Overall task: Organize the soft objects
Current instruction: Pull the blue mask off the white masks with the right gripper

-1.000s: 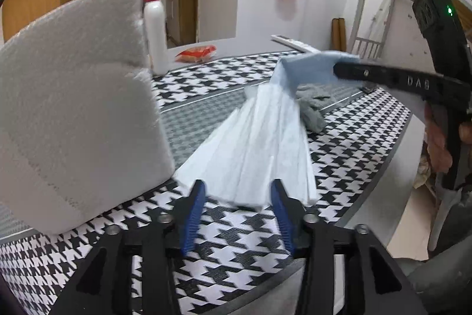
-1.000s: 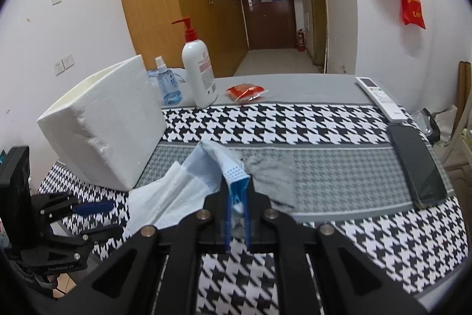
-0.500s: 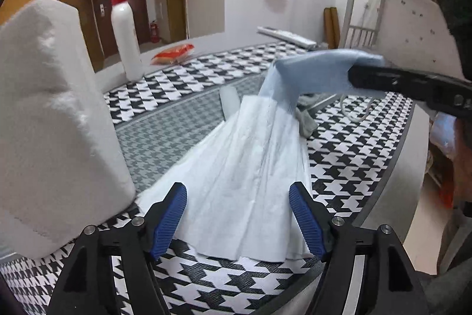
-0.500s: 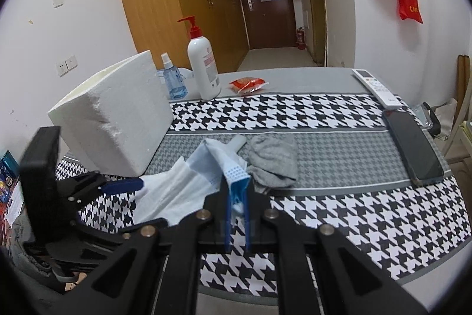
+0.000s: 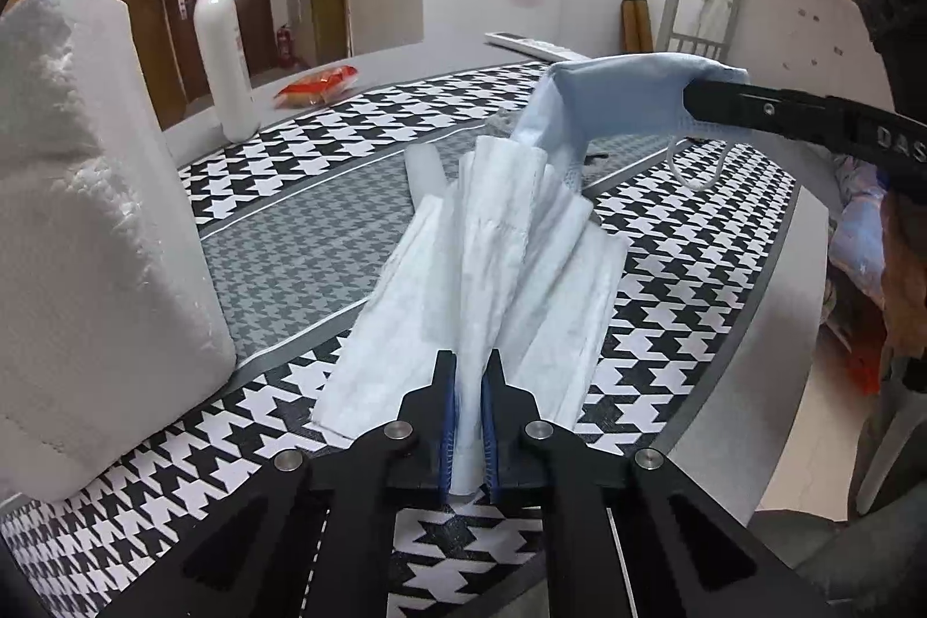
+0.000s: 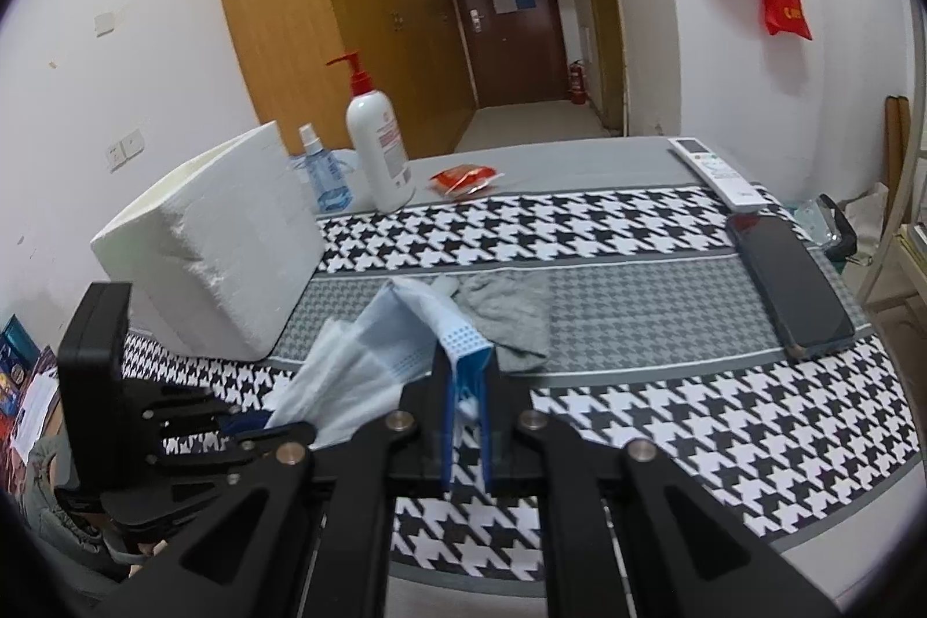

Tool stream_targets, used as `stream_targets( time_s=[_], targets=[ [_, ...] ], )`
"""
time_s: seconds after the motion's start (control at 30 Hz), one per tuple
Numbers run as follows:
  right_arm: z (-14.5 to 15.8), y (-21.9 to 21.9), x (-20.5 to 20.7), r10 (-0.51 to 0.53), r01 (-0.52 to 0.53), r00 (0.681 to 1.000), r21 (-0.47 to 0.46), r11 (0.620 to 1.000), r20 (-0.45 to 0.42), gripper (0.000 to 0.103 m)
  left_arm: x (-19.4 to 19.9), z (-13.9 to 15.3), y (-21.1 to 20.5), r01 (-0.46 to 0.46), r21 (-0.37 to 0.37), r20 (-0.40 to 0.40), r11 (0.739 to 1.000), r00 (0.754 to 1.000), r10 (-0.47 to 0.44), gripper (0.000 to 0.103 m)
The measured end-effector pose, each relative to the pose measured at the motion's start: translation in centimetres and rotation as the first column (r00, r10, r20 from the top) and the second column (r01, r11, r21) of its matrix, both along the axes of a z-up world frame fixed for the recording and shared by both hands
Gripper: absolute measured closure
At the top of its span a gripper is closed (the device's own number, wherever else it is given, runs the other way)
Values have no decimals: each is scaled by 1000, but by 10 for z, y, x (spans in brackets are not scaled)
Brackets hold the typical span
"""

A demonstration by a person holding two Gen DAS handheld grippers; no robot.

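- Left gripper [image 5: 468, 389]: the jaws have just been closing and now pinch the near end of the face mask [image 5: 498, 270], gathering it into folds between the blue pads [image 5: 447, 421].
- Right gripper [image 6: 467, 389]: pressed together on the far blue end of the same face mask [image 6: 371, 357], held raised off the bench [image 6: 666, 403].
- Face mask: stretched between the two grippers, sagging onto the houndstooth cloth [image 5: 666, 270] in the middle; one ear loop [image 5: 695, 166] hangs below the right gripper [image 5: 747, 105].
- Grey sock [image 6: 513, 322]: lies on the bench just ahead of the right gripper, beside the mask.
- White foam box [image 5: 87, 224]: stands left of the left gripper.
- Pump bottle [image 6: 379, 149]: upright, well ahead, beyond the box.
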State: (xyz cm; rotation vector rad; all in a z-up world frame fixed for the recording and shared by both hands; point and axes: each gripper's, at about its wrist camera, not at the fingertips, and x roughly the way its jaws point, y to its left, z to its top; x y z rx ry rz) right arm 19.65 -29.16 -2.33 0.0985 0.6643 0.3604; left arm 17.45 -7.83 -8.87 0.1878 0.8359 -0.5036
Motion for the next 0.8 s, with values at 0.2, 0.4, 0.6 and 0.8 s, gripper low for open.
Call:
stream_targets(
  time_s=[0.2, 0.4, 0.6, 0.8],
  targets=[
    [3, -18, -4, -52, 52, 999, 11, 999, 11, 94, -6, 7, 9, -20, 6, 17, 1000, 1000, 20, 94],
    [-2, -39, -9, -114, 114, 993, 0, 993, -7, 94, -7, 7, 19, -45, 14, 15, 999, 999, 45, 94],
    [-17, -50, -15, -133, 132, 990, -23, 991, -53, 94, -7, 6, 17, -52, 10, 2, 999, 999, 52, 94],
    [-27, -45, -18, -118, 112, 991, -98, 989, -60, 60, -1, 6, 15, -60, 6, -6, 998, 998, 60, 94]
  ],
)
